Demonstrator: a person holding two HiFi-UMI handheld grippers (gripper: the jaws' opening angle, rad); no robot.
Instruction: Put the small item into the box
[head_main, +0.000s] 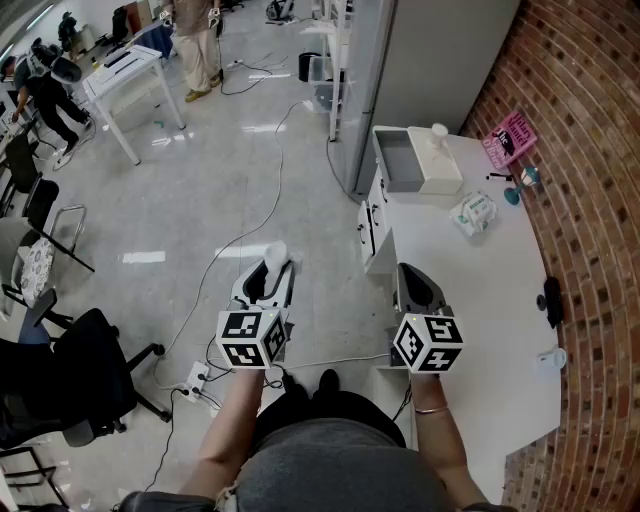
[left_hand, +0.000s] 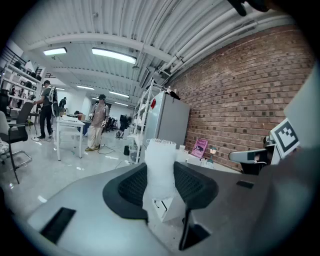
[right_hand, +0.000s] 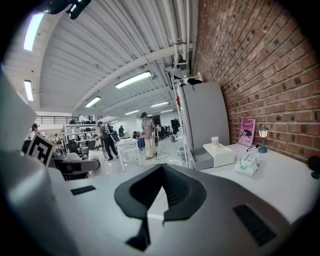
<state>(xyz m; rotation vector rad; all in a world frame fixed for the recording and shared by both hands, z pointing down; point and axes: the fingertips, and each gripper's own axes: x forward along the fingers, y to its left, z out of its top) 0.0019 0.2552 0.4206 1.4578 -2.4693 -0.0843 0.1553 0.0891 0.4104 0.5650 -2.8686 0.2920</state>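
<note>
A small white, ribbed, translucent item stands upright between the pads of my left gripper, which is shut on it. In the head view this gripper hangs over the floor left of the white table, with the item poking out past its tips. My right gripper is at the table's left edge, its jaws shut and empty. The open grey box sits at the table's far end beside a white block with a small cup on it; the right gripper view shows the box well ahead.
A pack of wipes, a pink book and a small lamp lie near the brick wall. A black object is at the table's right edge. An office chair, floor cables and a power strip are to the left.
</note>
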